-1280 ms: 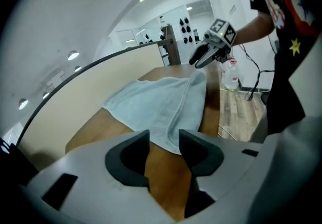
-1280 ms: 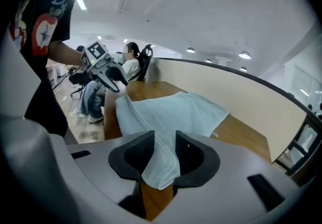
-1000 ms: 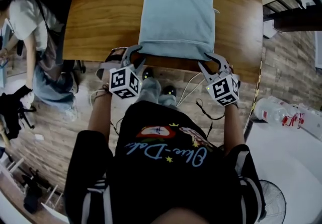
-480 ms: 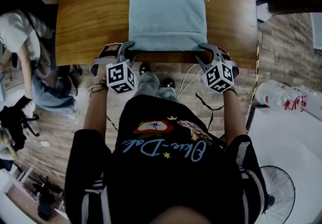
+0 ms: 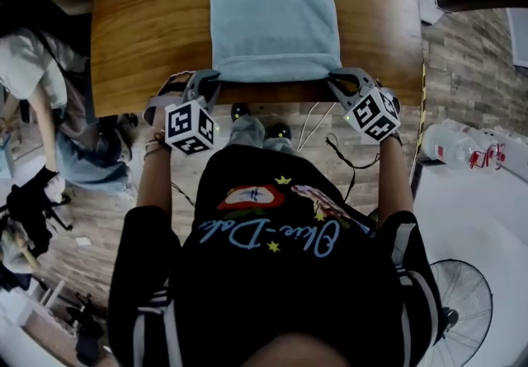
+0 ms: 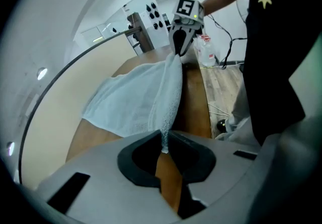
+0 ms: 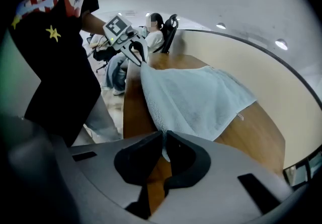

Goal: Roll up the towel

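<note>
A light blue towel lies lengthwise on the wooden table, with its near hem at the table's front edge. My left gripper is at the hem's left corner, and its jaws have just been closing. In the left gripper view the pads pinch the towel corner. My right gripper is at the right corner and its jaws have also just been closing. The right gripper view shows it shut on the towel edge. The hem runs taut between the two grippers.
The table's front edge lies just under both grippers. A seated person is on the left beside the table. Plastic bottles lie on the floor at the right, with a fan below them. Cables trail under the table.
Both grippers' jaws have closed on the towel's near corners. The hands stayed at the near hem, with the right one shifting slightly.
</note>
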{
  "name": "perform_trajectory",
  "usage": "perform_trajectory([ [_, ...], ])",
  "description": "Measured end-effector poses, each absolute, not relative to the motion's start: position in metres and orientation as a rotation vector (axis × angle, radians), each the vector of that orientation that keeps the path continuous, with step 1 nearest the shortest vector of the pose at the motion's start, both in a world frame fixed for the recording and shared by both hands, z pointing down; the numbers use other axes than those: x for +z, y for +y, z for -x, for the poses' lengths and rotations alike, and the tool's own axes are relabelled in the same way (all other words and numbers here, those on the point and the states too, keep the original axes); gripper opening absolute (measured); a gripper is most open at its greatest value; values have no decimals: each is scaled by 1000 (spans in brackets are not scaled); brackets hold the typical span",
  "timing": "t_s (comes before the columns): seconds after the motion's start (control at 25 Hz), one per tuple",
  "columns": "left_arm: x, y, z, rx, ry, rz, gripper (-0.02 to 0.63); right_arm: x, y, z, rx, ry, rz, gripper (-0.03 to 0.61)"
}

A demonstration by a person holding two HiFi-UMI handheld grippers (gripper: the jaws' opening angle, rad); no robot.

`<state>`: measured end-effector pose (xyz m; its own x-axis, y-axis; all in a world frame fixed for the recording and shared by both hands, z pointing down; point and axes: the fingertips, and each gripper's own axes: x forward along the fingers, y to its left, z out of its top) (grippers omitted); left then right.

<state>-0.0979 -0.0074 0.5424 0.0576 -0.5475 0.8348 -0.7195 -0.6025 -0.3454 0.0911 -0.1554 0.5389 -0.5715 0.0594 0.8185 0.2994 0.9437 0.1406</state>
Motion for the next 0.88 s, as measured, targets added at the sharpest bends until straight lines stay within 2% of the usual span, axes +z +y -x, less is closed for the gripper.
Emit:
perform_trajectory([
  [0.32, 532, -21, 117, 1286, -1250, -2192, 41, 523, -172, -72, 92, -2321, 121, 21],
  [0.88, 538, -48, 145, 1181, -1118, -2116, 41, 511, -213, -39, 325, -2330, 125, 21],
])
